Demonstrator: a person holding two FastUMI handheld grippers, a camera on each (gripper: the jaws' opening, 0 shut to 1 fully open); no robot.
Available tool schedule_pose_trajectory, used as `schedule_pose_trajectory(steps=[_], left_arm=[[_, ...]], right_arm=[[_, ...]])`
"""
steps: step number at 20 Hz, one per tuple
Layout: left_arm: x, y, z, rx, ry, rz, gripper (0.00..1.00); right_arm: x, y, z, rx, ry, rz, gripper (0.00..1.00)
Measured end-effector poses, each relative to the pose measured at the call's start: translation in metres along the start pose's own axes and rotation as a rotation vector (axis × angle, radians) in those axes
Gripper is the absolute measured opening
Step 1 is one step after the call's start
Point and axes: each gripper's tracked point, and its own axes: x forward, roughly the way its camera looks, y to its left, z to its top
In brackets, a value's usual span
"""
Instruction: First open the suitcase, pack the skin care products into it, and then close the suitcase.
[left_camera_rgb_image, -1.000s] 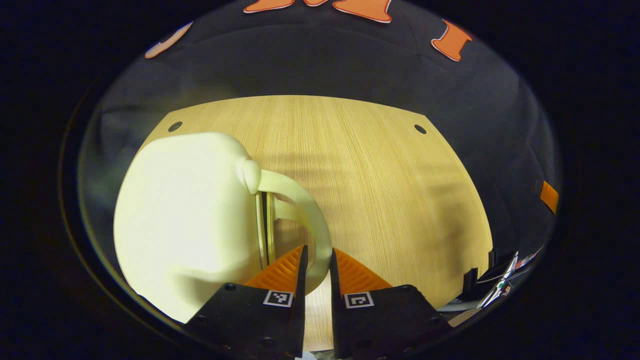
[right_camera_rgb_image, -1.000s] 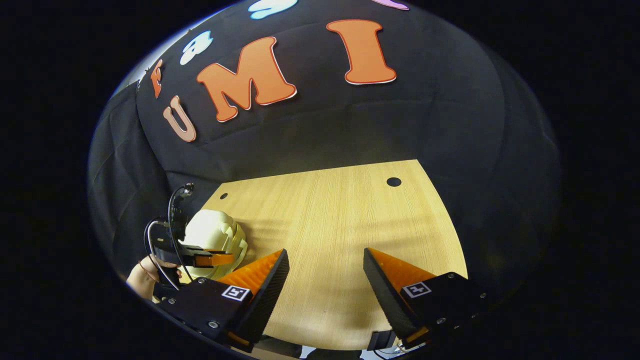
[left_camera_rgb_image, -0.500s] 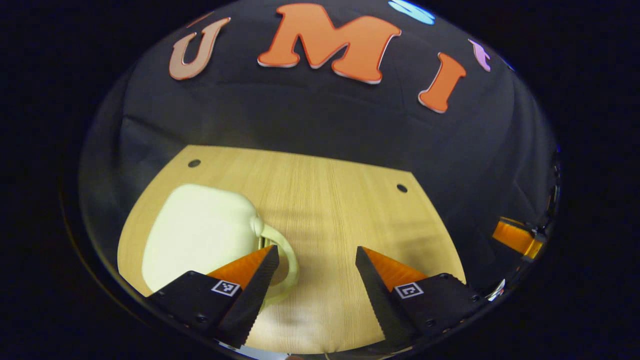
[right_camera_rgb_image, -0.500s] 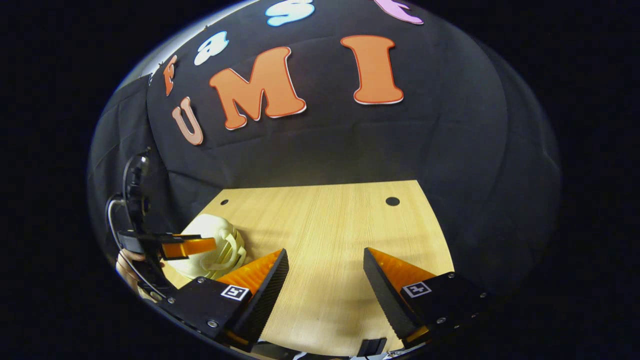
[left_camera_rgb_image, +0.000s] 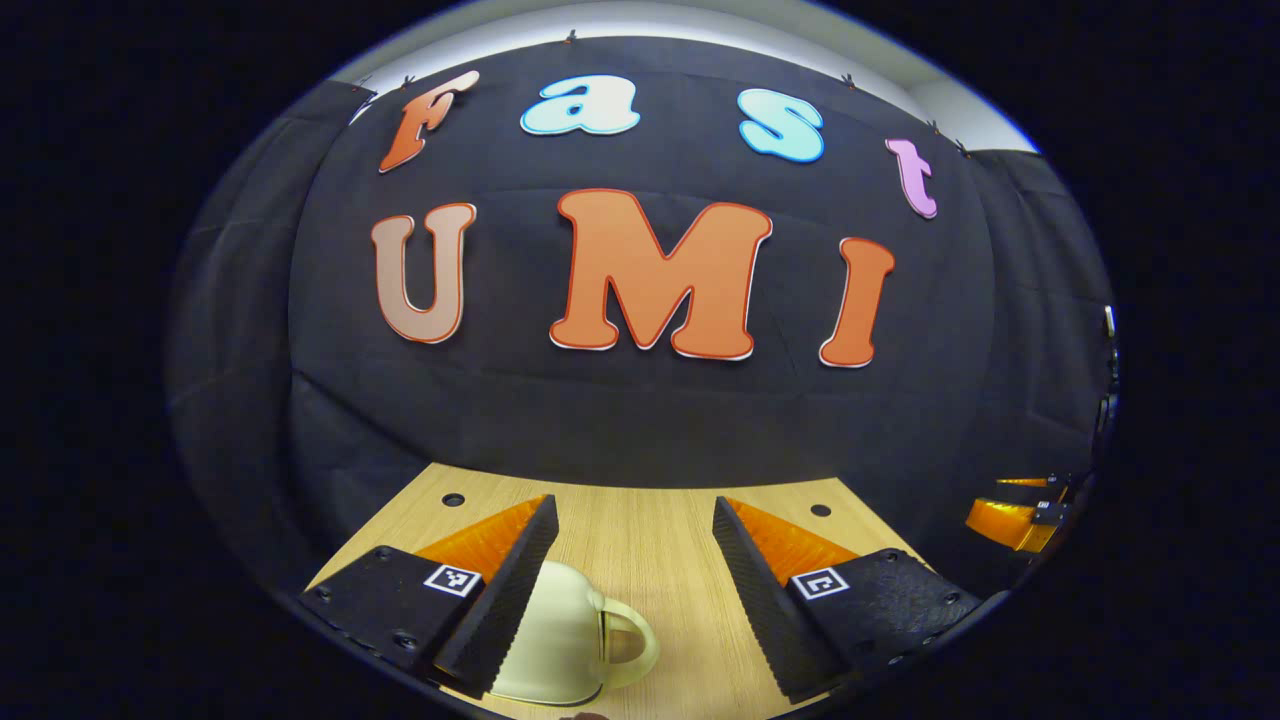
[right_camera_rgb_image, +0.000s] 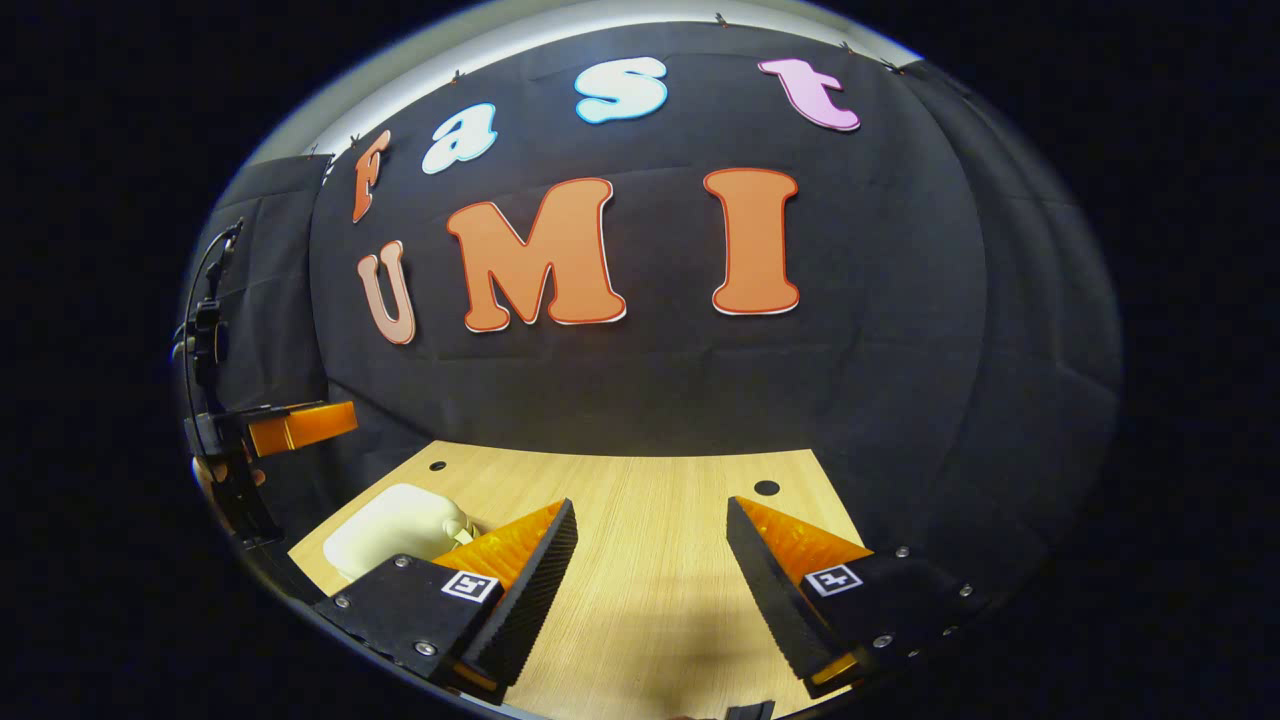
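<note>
The cream suitcase (left_camera_rgb_image: 560, 640) is lying closed near the tabletop's (left_camera_rgb_image: 650, 540) front-left corner. Both the left gripper (left_camera_rgb_image: 632, 560) and right gripper (right_camera_rgb_image: 650, 560) are holding jaws spread, empty. It's probably light, rigid; its looped handle (left_camera_rgb_image: 630, 640) is offering the grip.

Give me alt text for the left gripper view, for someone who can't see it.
The left gripper hangs open above a wooden table, holding nothing. A small cream suitcase lies closed on the table just below its fingers, its loop handle pointing right. The other gripper shows at the far right edge, with the black booth wall behind.
</note>
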Motion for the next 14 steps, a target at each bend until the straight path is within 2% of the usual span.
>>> schedule_pose_trajectory(steps=[6,11,14], left_arm=[[-0.025,0.017,0.019,-0.026,-0.043,-0.027,0.96],[-0.034,0.037,0.015,-0.009,-0.054,-0.006,0.96],[-0.035,0.036,0.01,-0.025,-0.043,-0.025,0.96]], right_arm=[[-0.021,0.015,-0.015,-0.042,-0.021,-0.044,0.95],[-0.034,0.024,-0.028,-0.023,-0.013,-0.061,0.95],[-0.042,0.024,-0.034,-0.026,-0.003,-0.076,0.95]])
